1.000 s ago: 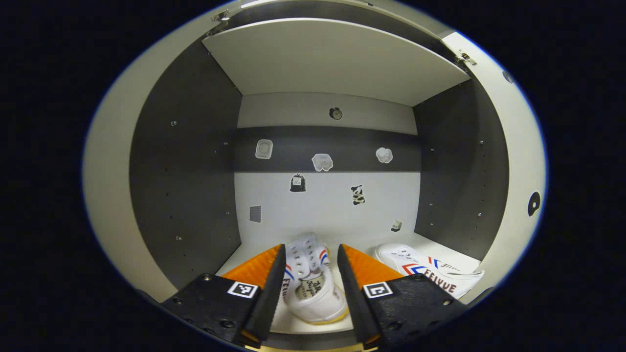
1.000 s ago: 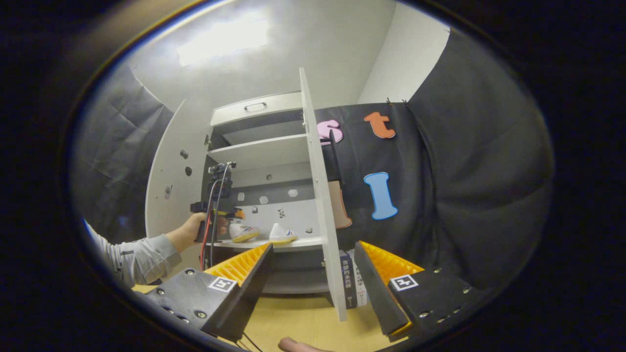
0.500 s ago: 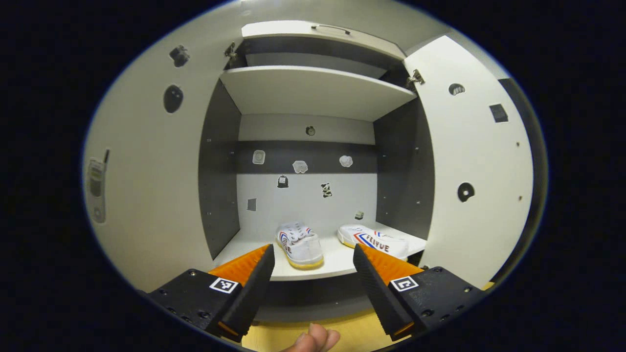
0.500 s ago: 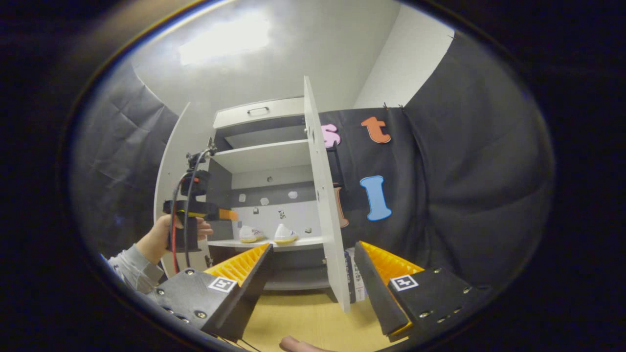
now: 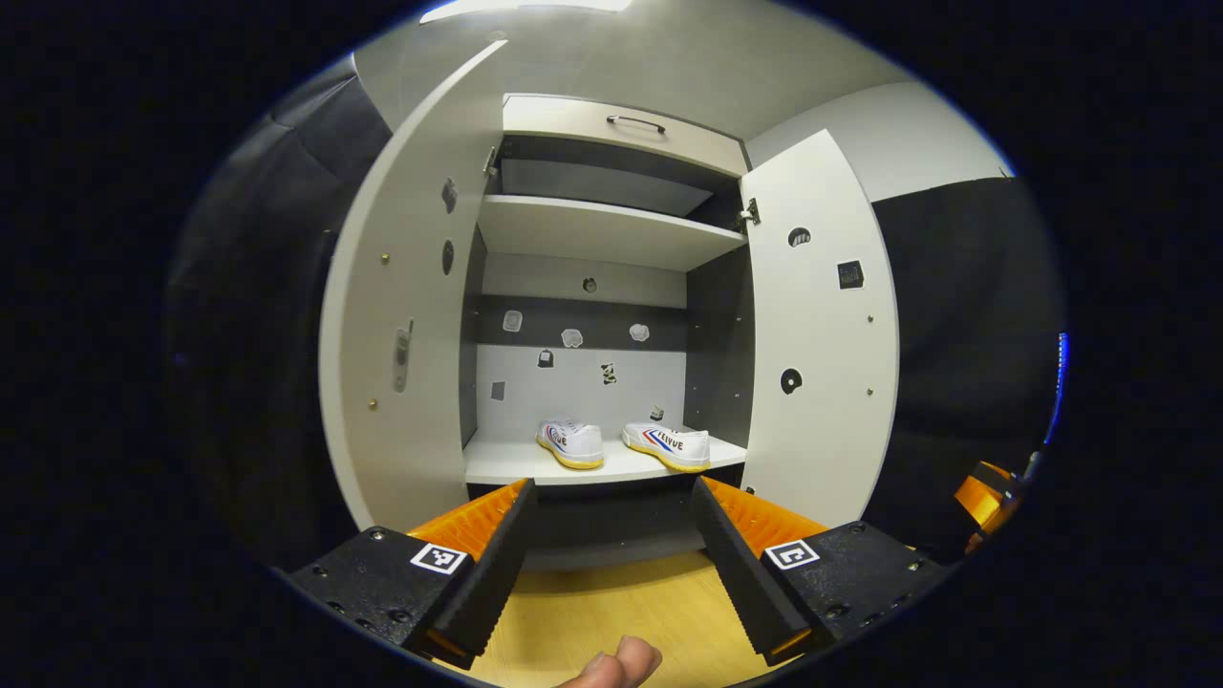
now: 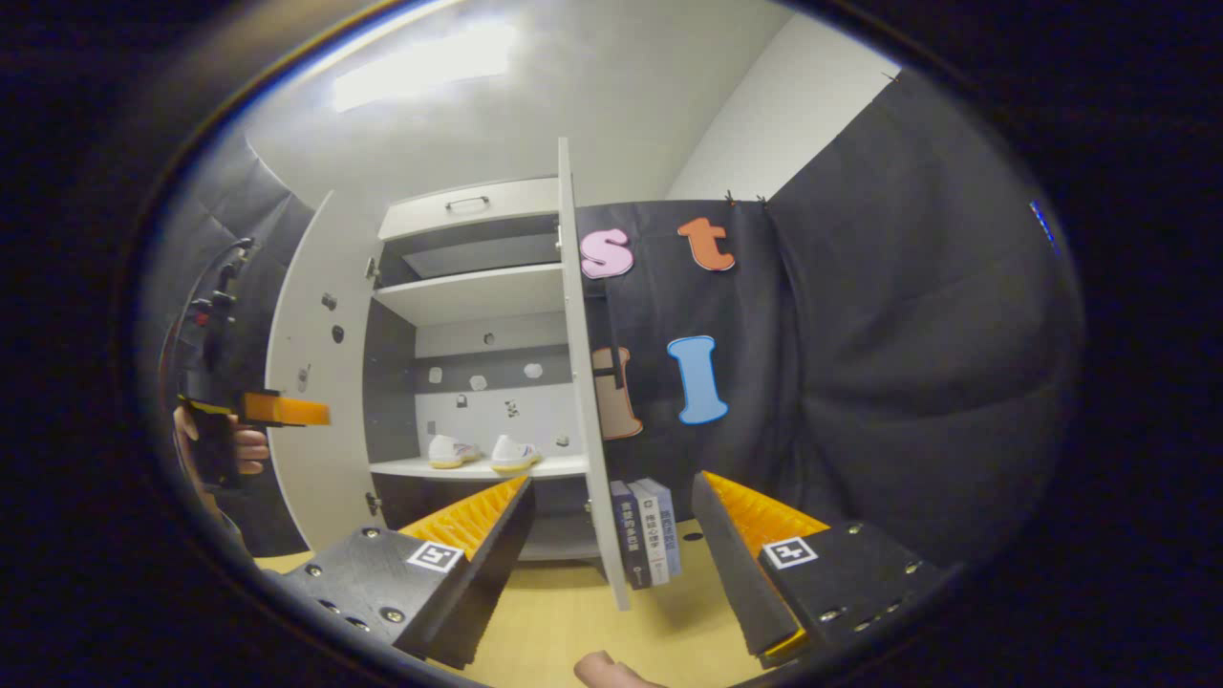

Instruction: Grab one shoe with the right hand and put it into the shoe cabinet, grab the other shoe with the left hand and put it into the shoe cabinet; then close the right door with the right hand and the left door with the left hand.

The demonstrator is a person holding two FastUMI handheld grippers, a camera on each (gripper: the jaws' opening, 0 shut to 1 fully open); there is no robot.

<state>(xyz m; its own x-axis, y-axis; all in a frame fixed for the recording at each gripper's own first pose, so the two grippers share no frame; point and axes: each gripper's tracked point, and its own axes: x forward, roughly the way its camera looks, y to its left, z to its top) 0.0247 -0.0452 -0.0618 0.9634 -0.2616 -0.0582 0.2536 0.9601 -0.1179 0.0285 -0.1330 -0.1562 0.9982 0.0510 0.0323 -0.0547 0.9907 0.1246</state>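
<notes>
Holding both grippers (image 5: 609, 535) (image 6: 611, 535) spread and empty, shoes (image 5: 571, 442) (image 5: 669, 445) shelved at 12 o'clock, ready for right door (image 6: 585, 382).

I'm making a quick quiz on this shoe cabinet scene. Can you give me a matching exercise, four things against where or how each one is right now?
Things:
1. two shoes
2. right door
3. books
4. left gripper

States or places:
A. standing on the floor beside the cabinet
B. open and holding nothing
C. side by side on the lower shelf
D. swung open, seen edge-on in the right gripper view

Pairs: 1-C, 2-D, 3-A, 4-B
</notes>
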